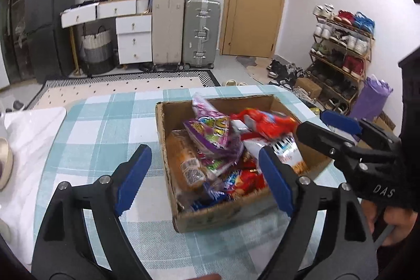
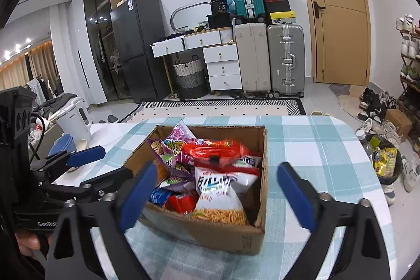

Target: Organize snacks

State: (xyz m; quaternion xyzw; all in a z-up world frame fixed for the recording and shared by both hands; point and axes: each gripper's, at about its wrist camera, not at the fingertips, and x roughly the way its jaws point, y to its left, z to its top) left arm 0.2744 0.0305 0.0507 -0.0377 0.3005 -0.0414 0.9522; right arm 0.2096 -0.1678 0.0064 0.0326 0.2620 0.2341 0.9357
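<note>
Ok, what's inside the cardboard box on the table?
The box holds snack packs: a red bag on top, a purple one behind, a white bag in front, small blue and red packets low down. Anything under them is covered.

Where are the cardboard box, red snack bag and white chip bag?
cardboard box [image 2: 210, 234]: right wrist view, near wall.
red snack bag [image 2: 215, 150]: right wrist view, bag middle.
white chip bag [image 2: 219, 190]: right wrist view, front face.

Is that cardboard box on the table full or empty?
Nearly full: the cardboard box is open-topped, with snack packets piled about to its rim.
</note>
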